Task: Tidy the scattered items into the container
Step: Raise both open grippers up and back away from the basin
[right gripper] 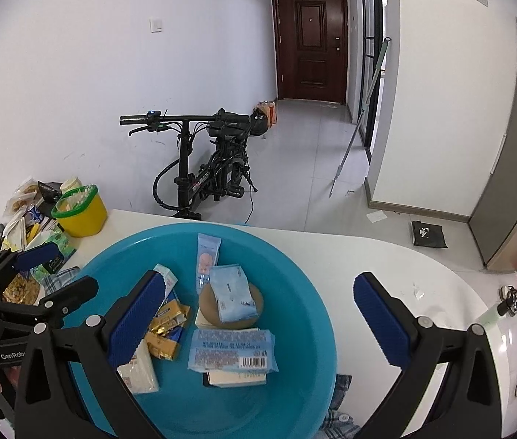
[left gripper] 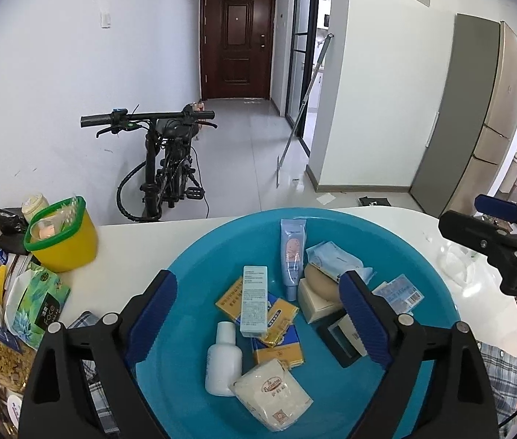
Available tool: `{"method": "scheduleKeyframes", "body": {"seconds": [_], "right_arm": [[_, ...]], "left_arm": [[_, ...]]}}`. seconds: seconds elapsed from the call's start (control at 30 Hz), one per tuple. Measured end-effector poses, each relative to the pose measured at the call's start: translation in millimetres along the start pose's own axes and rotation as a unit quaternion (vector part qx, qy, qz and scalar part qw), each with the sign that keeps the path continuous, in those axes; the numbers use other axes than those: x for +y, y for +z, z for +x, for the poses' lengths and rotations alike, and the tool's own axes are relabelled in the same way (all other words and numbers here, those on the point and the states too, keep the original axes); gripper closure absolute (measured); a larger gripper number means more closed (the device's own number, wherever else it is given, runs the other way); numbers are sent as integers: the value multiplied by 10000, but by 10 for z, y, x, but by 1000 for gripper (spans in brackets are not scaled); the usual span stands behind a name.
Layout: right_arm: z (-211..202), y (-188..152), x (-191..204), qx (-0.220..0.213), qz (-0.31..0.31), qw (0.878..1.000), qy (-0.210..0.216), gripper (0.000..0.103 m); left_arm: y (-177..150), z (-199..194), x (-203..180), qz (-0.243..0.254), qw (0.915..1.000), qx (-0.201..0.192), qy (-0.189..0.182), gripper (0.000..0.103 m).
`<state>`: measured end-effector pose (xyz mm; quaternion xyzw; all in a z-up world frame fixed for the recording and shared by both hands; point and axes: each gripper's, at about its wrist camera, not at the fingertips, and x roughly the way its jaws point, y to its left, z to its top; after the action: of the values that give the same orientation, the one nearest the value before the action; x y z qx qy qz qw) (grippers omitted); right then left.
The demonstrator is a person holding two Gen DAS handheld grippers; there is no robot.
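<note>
Left wrist view shows your left gripper jaws wide and empty over the blue basin, items piled inside. Right gripper likewise gapes empty. Lift both clear, then sweep toward the surface's far-left corner clutter.

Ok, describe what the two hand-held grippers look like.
Both match: the left hand-held gripper and right hand-held gripper have black angular plastic frames, silver pivot bolts and ribbed blue pads on two fingers. White lettering marks each body's side. No cables or sleeves show.
</note>
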<state>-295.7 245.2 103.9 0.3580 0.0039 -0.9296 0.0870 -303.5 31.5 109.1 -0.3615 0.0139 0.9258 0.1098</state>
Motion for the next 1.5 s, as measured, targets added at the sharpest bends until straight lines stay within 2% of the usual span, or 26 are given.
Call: {"method": "scheduleKeyframes", "body": {"seconds": [0.17, 0.3, 0.6, 1.13, 1.5], "right_arm": [[-98, -71, 15, -42, -72, 10000, -18, 0], [-120, -122, 6, 139, -58, 9998, 93, 0], [-336, -208, -12, 23, -29, 10000, 54, 0], [-1033, -378, 137, -533, -195, 9984, 79, 0], [-1538, -620, 268, -1114, -315, 9932, 93, 0]], "left_arm": [[-36, -119, -39, 89, 9997, -244, 48, 11], [-53, -224, -93, 186, 9992, -351, 74, 11], [-100, -497, -143, 110, 9982, -587, 19, 11], [-264, -1198, -235, 98, 9935, -1137, -24, 11], [-491, -1829, -246, 122, 9838, -1787, 54, 10]]}}
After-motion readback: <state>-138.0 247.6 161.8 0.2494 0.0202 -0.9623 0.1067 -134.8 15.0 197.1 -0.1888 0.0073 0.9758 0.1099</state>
